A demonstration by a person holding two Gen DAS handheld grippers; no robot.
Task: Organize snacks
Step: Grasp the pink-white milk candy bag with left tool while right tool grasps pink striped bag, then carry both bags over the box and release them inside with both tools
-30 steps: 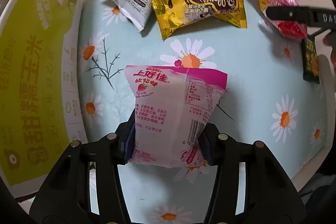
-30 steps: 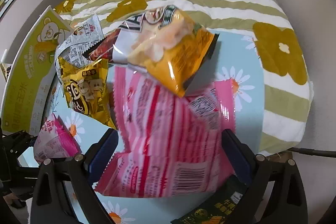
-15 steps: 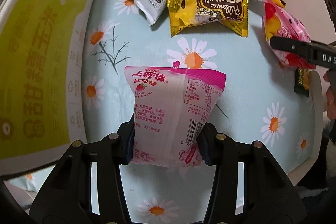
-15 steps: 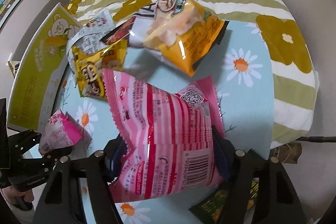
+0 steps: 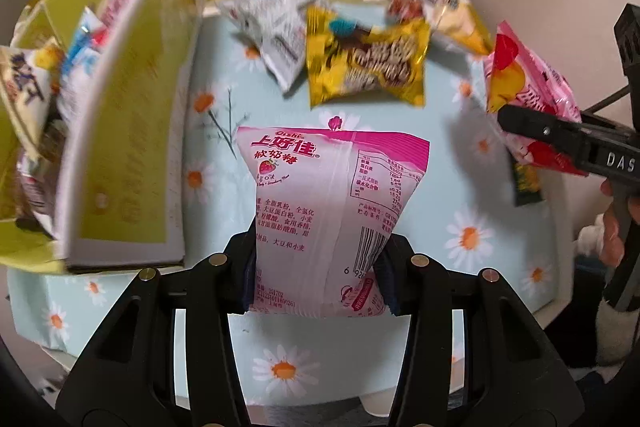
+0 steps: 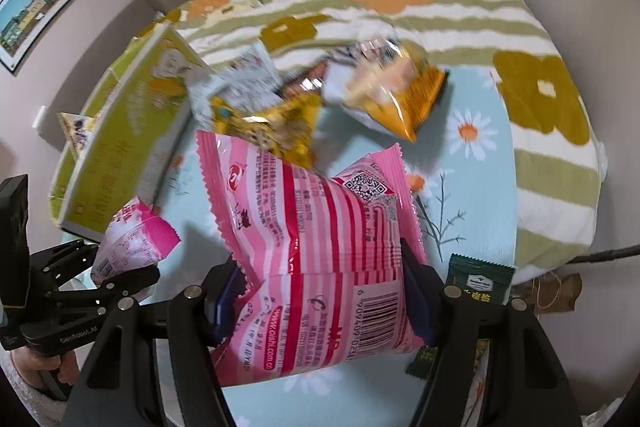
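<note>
Left wrist: tongs [image 5: 316,267] pinch pink candy bag [image 5: 328,203] beside box [image 5: 132,107] edge.

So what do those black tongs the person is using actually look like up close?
Both are matte black plastic. The left tongs have two angular, open-framed fingers with brass-coloured screws and dark blue pads. The right tongs look the same. Seen from the side, the right one carries white lettering "DAS", the left one small white print on its body. A thin black cable trails behind the right one.

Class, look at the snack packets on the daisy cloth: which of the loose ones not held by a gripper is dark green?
The small dark green packet lying at the cloth's near right edge, beside the right gripper. The other loose packets are yellow, orange or silver-white.
</note>
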